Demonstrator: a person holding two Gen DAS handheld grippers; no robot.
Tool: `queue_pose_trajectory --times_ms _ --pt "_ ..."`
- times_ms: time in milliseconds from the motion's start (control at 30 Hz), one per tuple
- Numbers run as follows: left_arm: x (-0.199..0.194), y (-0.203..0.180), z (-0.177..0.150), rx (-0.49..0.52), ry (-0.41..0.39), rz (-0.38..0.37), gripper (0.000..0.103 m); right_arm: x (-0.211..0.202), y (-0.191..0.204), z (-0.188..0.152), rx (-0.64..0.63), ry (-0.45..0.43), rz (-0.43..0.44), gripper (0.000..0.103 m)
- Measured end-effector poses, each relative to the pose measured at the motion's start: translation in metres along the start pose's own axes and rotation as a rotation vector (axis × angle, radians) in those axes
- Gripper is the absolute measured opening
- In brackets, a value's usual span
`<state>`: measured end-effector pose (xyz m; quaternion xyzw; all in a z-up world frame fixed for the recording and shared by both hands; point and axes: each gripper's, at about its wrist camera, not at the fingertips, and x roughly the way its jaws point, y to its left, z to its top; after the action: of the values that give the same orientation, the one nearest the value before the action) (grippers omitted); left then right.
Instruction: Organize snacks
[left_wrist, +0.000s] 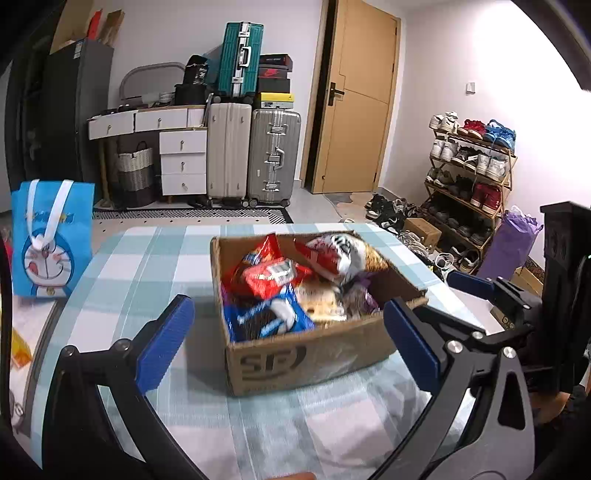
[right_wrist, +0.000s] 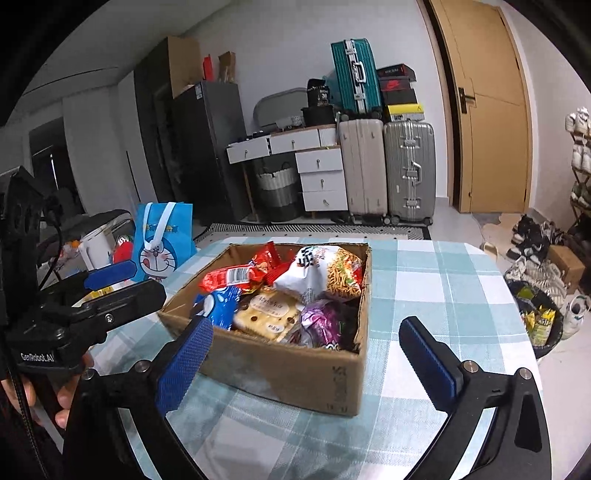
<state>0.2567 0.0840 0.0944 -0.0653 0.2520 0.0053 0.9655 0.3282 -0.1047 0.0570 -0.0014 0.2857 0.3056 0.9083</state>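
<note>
A cardboard box (left_wrist: 310, 358) stands on the checked tablecloth, also in the right wrist view (right_wrist: 295, 376). It holds several snack packs: a blue Oreo pack (left_wrist: 269, 317) (right_wrist: 218, 302), a red pack (left_wrist: 273, 275) (right_wrist: 231, 275), a white noodle-snack bag (left_wrist: 340, 251) (right_wrist: 321, 271), a yellow cracker pack (right_wrist: 267, 314) and a purple pack (right_wrist: 323, 321). My left gripper (left_wrist: 291, 343) is open and empty, just before the box's near wall. My right gripper (right_wrist: 306, 363) is open and empty, near the box's near side. The right gripper's blue pad also shows in the left wrist view (left_wrist: 469, 284).
A blue Doraemon bag (left_wrist: 50, 236) (right_wrist: 164, 240) stands at the table's far left. The table (right_wrist: 443, 280) ends to the right, where a black bin with snack wrappers (right_wrist: 539, 317), shoes and a shoe rack (left_wrist: 469, 177) stand. Suitcases and drawers line the far wall.
</note>
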Motion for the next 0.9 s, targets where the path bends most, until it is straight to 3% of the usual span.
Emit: queue_pose_trajectory --times_ms 300,633,900 --pt "-0.029 0.011 -0.032 -0.028 -0.046 0.014 0.102 -0.017 0.01 -0.019 -0.026 -0.017 -0.001 0.102" --pt "-0.023 0.024 -0.06 -0.035 -0.052 0.052 0.102 -0.032 0.014 -0.041 -0.074 -0.095 0.003 0.102" --pt "-0.025 0.028 -0.077 -0.033 -0.13 0.072 0.102 -0.029 0.013 -0.05 -0.082 -0.124 0.014 0.102"
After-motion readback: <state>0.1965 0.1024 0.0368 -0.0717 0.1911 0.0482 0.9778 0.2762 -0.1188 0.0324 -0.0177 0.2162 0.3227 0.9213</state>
